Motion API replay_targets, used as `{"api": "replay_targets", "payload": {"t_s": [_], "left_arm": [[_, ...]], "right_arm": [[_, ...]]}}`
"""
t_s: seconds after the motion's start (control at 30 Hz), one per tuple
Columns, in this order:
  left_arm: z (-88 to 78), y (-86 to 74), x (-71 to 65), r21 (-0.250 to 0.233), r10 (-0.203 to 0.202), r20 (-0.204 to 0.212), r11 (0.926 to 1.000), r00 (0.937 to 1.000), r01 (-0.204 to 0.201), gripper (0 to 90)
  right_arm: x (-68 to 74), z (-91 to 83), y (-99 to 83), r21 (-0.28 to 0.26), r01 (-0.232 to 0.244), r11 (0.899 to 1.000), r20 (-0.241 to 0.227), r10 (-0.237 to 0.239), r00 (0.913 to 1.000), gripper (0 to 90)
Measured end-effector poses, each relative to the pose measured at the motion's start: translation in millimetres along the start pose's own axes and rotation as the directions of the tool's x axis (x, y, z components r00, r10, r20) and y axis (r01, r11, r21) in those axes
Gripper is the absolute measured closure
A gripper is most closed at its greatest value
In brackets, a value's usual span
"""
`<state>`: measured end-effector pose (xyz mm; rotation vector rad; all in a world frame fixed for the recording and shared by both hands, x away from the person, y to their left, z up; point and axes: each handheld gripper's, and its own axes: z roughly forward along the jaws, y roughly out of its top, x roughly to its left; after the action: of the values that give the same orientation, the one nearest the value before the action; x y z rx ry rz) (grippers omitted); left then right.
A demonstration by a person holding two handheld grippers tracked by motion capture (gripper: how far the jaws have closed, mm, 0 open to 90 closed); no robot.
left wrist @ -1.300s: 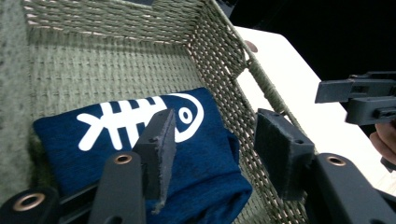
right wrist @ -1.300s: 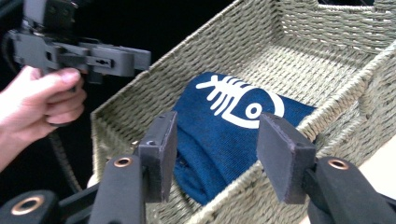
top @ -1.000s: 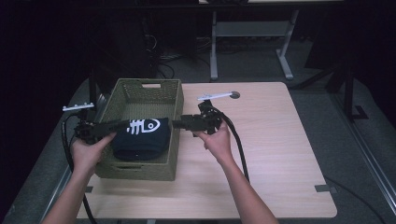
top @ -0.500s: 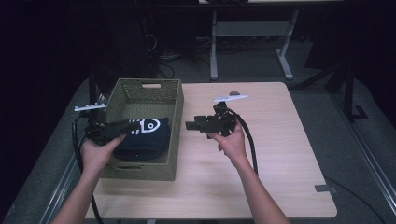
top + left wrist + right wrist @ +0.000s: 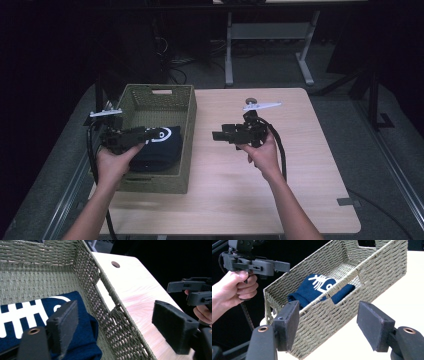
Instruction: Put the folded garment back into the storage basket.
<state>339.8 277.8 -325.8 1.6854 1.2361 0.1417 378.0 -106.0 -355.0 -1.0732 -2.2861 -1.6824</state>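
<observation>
Your left gripper hangs over the left side of the woven basket, its jaws pointing across the basket's inside. They have just been opening and now stand wide apart with nothing clamped. In the left gripper view one pad sits above the cloth and the other out past the basket's long wall, over the bench; neither pad presses on anything.

The thing in hand is the navy cloth, and it lies inside the basket, in the half nearer you, resting on the basket's floor. It is a dark blue fabric folded into a thick, soft bundle with rounded edges. On its top face a white print shows: a curved outline with short cross strokes, like a fish skeleton or a stitched ball. In the right gripper view the cloth reaches the basket's long wall, and a dark blue fold shows through the handle slot cut in that wall. The bundle stays below the basket's rim.

The basket itself is olive-green wicker, rectangular, with handle slots in its walls, and it stands on the left part of the light wooden bench.

Your right gripper is outside the basket, to its right, held above the bare bench and well apart from the basket's wall. It points back toward the basket. Its jaws have also just been opening; they stand apart and are empty.
</observation>
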Motion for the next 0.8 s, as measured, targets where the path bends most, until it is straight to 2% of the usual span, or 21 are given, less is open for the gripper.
{"api": "replay_targets", "payload": {"t_s": [0.33,0.53,0.8], "left_arm": [[6.9,2.5,-14.6,0.002,0.027,0.014,0.9996,0.9995,-0.027,17.8],[12.7,2.8,-21.3,0.004,0.022,0.022,0.9997,0.9995,-0.022,17.9],[21.1,2.2,-33.5,0.023,0.053,0.032,0.9983,0.9981,-0.054,17.9]], "right_arm": [[-9.7,-20.2,-8.1,-0.021,-0.016,1.000,0.014,0.016,0.9998,33.8],[-12.1,-31.7,-11.5,-0.025,-0.010,1.000,0.026,0.011,0.9996,33.5],[-17.6,-48.8,-17.0,-0.042,-0.014,0.999,0.043,0.016,0.9990,33.5]]}}
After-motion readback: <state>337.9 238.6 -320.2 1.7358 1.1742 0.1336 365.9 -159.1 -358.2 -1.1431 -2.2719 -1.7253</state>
